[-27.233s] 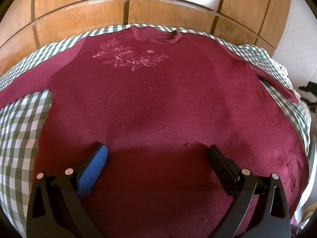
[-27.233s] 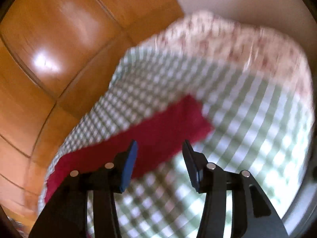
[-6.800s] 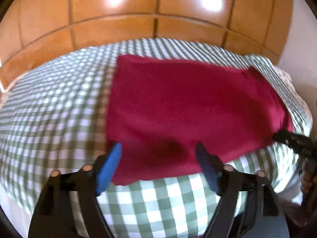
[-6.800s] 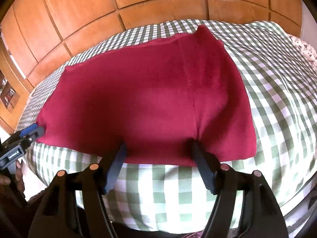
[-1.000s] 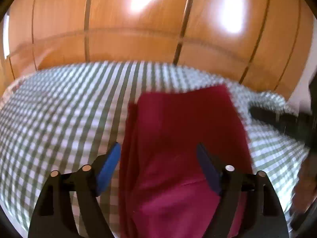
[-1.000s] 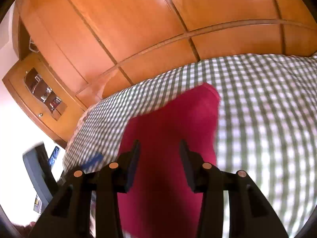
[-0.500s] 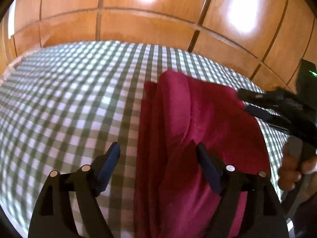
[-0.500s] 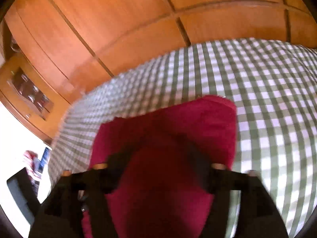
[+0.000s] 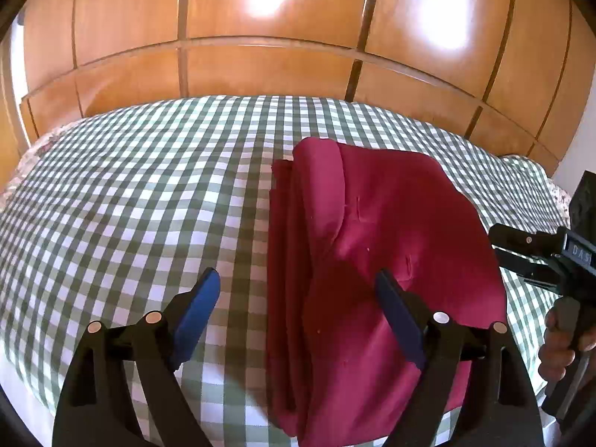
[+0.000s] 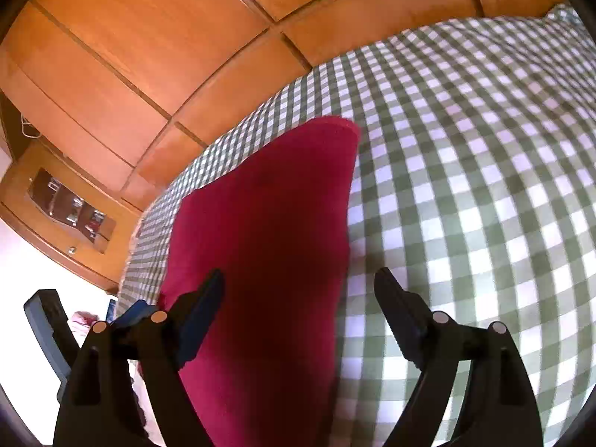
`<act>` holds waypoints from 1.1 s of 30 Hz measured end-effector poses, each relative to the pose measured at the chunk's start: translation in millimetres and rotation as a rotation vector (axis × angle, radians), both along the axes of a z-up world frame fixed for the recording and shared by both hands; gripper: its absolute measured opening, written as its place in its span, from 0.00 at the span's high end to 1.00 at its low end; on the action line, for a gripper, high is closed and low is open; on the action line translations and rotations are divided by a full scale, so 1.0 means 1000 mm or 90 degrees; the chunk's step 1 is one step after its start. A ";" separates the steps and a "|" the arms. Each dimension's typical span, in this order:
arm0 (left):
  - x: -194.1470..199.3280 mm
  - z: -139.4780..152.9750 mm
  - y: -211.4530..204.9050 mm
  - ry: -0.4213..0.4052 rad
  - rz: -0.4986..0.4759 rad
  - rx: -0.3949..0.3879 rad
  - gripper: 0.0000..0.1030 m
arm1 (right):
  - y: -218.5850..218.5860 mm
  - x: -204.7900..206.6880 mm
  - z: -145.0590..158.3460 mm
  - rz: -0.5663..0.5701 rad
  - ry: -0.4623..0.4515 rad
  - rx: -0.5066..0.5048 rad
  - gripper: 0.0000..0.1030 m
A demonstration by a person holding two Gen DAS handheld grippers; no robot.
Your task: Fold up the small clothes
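Green-checked bedcover (image 9: pixel 130 205), glossy wooden panelled wall (image 9: pixel 260 67), small wooden cabinet (image 10: pixel 67 208)

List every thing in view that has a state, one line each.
Red garment: folded into a narrow stack, lying on the cloth, held by neither gripper.
Left gripper: open, jaws have just been opening, nothing pinched.
Right gripper: open, jaws have just been opening, nothing pinched.
Checked cloth: spread flat.

My right gripper (image 10: pixel 298 290), jaws just opened wide and gripping nothing, hangs over the right edge of the folded dark-red knit garment (image 10: pixel 268 223) lying on the green-and-white checked bedcover (image 10: pixel 465 171), orange-brown wooden panelling (image 10: pixel 149 37) behind.
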State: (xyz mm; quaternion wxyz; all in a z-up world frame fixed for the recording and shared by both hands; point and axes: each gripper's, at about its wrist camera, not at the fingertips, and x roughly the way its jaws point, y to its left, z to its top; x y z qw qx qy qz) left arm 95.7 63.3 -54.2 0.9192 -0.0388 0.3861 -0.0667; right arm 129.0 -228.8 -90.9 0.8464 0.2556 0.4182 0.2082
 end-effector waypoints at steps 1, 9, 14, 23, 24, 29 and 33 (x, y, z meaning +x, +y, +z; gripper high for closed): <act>0.000 0.000 0.000 0.001 -0.002 -0.001 0.19 | 0.002 0.001 0.000 0.005 0.001 0.004 0.18; 0.000 -0.007 0.004 0.011 -0.006 -0.014 0.19 | 0.017 0.010 -0.005 0.018 0.021 0.009 0.12; 0.002 -0.013 0.005 0.023 -0.008 -0.030 0.17 | 0.020 0.007 -0.015 0.019 0.038 0.025 0.10; 0.008 -0.027 0.017 0.052 -0.026 -0.103 0.14 | 0.034 0.010 -0.036 0.056 0.063 0.061 0.10; 0.009 -0.028 0.018 0.053 -0.028 -0.110 0.14 | 0.037 0.012 -0.038 0.062 0.063 0.062 0.11; 0.011 -0.035 0.025 0.062 -0.047 -0.160 0.14 | 0.057 0.032 -0.041 0.100 0.078 0.069 0.19; 0.011 -0.042 0.031 0.078 -0.097 -0.261 0.46 | 0.073 0.040 -0.038 0.112 0.078 0.027 0.38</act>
